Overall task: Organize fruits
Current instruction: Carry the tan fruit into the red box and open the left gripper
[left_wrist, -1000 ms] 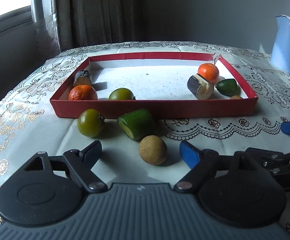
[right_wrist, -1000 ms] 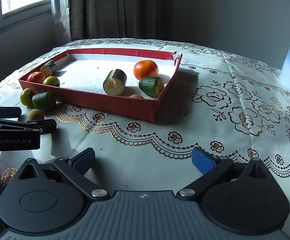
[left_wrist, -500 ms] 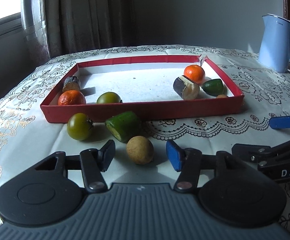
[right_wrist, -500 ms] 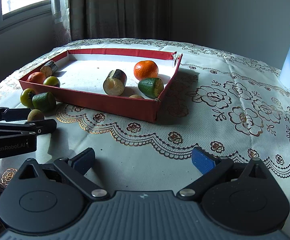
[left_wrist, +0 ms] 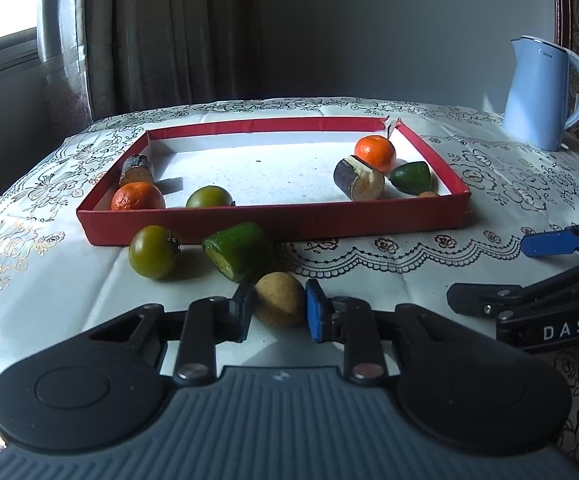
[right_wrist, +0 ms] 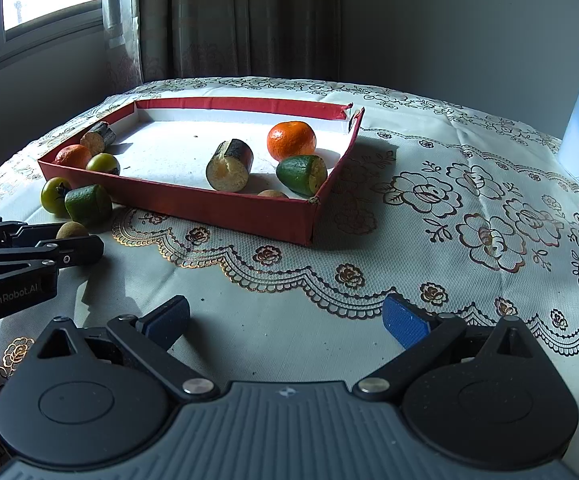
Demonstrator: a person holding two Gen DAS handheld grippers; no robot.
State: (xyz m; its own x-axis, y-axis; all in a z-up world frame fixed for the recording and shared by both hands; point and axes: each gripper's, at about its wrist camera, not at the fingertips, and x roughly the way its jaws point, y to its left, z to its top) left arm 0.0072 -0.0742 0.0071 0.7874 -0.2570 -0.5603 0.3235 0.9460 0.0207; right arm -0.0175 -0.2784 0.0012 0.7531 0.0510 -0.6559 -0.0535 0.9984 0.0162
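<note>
My left gripper (left_wrist: 279, 306) is shut on a small round brown fruit (left_wrist: 280, 299) on the tablecloth, pads pressing both its sides. Just beyond lie a green cut piece (left_wrist: 238, 251) and a green tomato (left_wrist: 152, 252), both in front of the red tray (left_wrist: 273, 224). Inside the tray sit two oranges (left_wrist: 375, 153), a green tomato (left_wrist: 209, 197), two dark cut pieces (left_wrist: 358, 178), a green piece (left_wrist: 411, 175) and a small brown fruit (left_wrist: 427, 195). My right gripper (right_wrist: 285, 320) stands open over bare cloth, nothing between its fingers.
A pale blue kettle (left_wrist: 541, 94) stands at the back right of the table. Curtains and a window are behind on the left. The right gripper's black fingers (left_wrist: 529, 296) show in the left wrist view to the right of the brown fruit.
The left gripper's jaws closed from wide apart onto the small brown fruit, and the left view shifted a little. The right gripper stayed still and open.
</note>
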